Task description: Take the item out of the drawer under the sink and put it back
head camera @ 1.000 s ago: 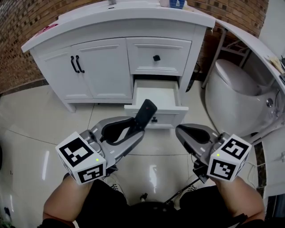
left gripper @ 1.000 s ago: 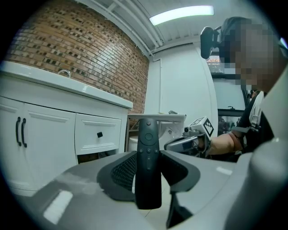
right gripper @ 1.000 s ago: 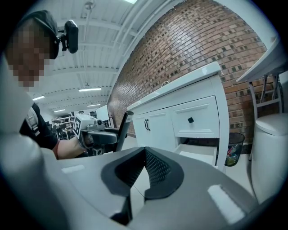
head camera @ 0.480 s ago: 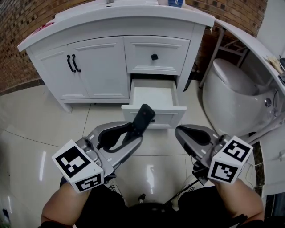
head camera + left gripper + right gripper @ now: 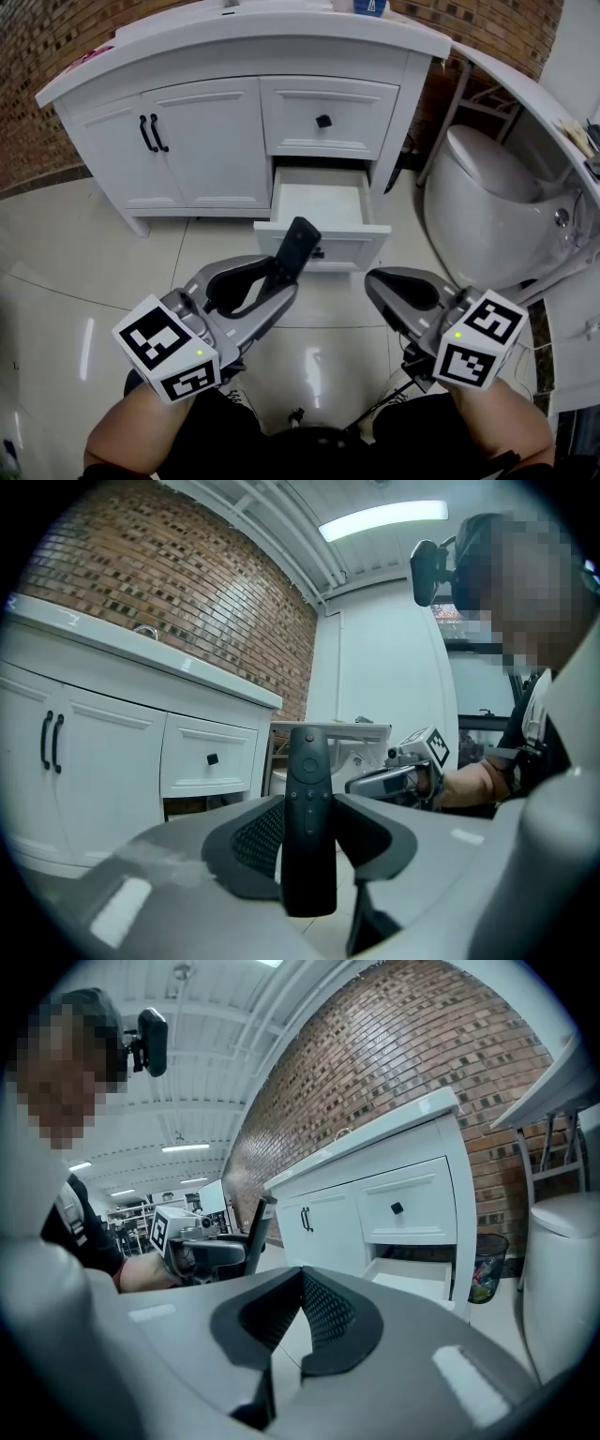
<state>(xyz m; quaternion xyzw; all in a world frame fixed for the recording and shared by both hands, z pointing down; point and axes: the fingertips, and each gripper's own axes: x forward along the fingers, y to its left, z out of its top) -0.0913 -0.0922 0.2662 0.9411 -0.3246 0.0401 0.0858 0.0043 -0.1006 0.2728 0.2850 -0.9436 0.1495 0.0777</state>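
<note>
A black remote control (image 5: 296, 246) stands upright between the jaws of my left gripper (image 5: 281, 272), which is shut on its lower half. In the left gripper view the remote (image 5: 309, 827) shows its buttons, with its top above the jaws. It hangs just in front of the open lower drawer (image 5: 354, 246) of the white sink cabinet. The drawer's inside looks bare and white. My right gripper (image 5: 375, 279) is level with the left one, to the right of the drawer front. Its jaws meet at the tips (image 5: 302, 1274) with nothing between them.
The white vanity (image 5: 112, 80) has two doors with black handles (image 5: 150, 133) and a shut upper drawer with a black knob (image 5: 323, 120). A white toilet (image 5: 478, 202) stands close on the right. A bin (image 5: 483, 1269) sits between the cabinet and the toilet. The floor is glossy tile.
Only the head view has shifted a little. Both grippers stay in place, and the remote is still held in the left one.
</note>
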